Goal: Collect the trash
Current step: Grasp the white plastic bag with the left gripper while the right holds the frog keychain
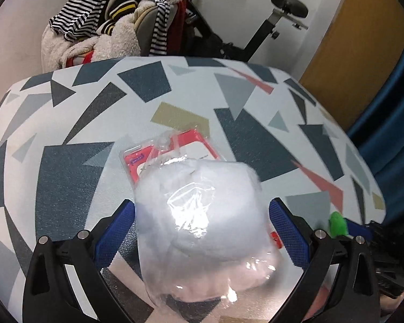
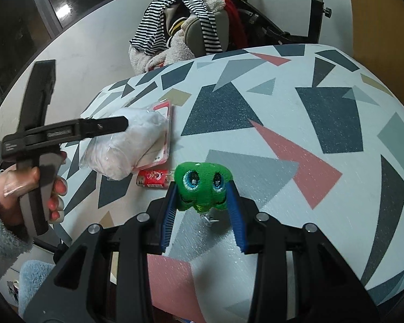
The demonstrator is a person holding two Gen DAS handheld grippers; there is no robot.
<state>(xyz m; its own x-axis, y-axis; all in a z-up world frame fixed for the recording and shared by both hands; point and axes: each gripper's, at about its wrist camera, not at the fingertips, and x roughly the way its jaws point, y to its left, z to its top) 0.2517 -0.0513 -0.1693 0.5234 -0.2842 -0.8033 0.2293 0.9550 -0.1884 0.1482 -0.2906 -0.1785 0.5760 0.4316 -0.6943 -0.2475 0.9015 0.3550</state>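
Worktop (image 2: pixel 323 113) is that round one with the grey, navy and pink triangle pattern. Left claw (image 1: pixel 202 231) has its blue pads spread wide on either side of a clear plastic bag stuffed with white fluff (image 1: pixel 199 215); the pads sit just beside the bag, and I can't tell whether they actually touch it. From the right wrist camera the bag looks lifted a bit off the surface, with the left claw's black finger running across its top. Under its far end lies a red-and-white blister card (image 1: pixel 172 148), flat on the worktop. A small red lighter (image 2: pixel 153 178) lies just beside the bag's near end.

Right claw (image 2: pixel 202 204) is pinching a little green plush toy with big blue eyes (image 2: pixel 202 185), blue pads pressed on both sides of it, down near the worktop.

Behind it all, a chair piled with striped and fleecy clothes (image 2: pixel 180 27), plus an exercise bike (image 1: pixel 282 21).
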